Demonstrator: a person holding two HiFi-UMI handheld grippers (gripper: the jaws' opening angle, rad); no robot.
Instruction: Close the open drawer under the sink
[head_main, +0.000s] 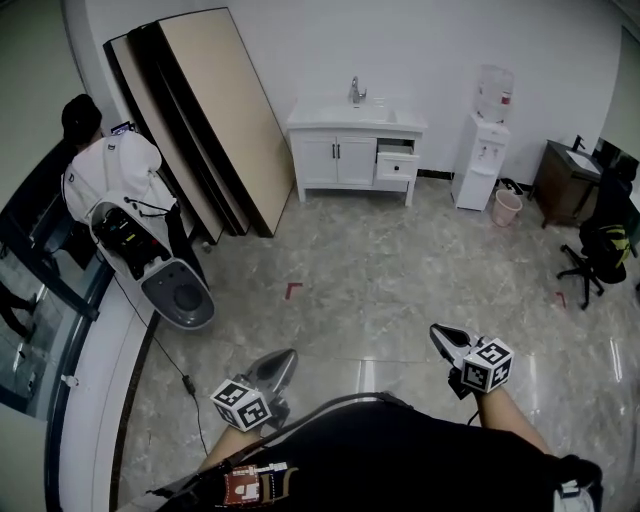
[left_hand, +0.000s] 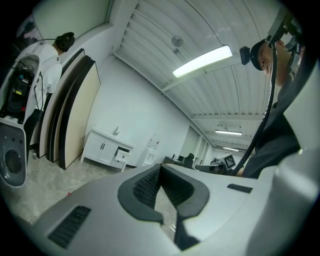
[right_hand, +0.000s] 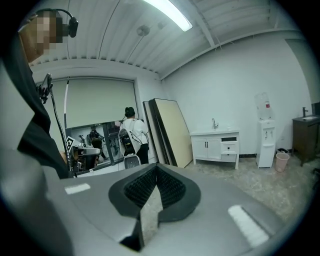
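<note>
A white sink cabinet (head_main: 345, 155) stands against the far wall, well ahead of me across the marble floor. Its upper right drawer (head_main: 397, 165) is pulled out. The cabinet (left_hand: 102, 147) and its drawer (left_hand: 121, 155) show small in the left gripper view. In the right gripper view the cabinet (right_hand: 212, 145) and open drawer (right_hand: 229, 148) are also far off. My left gripper (head_main: 285, 360) is held low near my body, jaws together and empty. My right gripper (head_main: 440, 333) is likewise shut on nothing. Both point toward the cabinet.
Large boards (head_main: 215, 110) lean on the wall left of the cabinet. A person in white (head_main: 110, 165) stands by a grey machine (head_main: 175, 290) at the left. A water dispenser (head_main: 485, 150), pink bin (head_main: 507, 207), dark desk (head_main: 565, 180) and office chair (head_main: 600, 250) are at the right.
</note>
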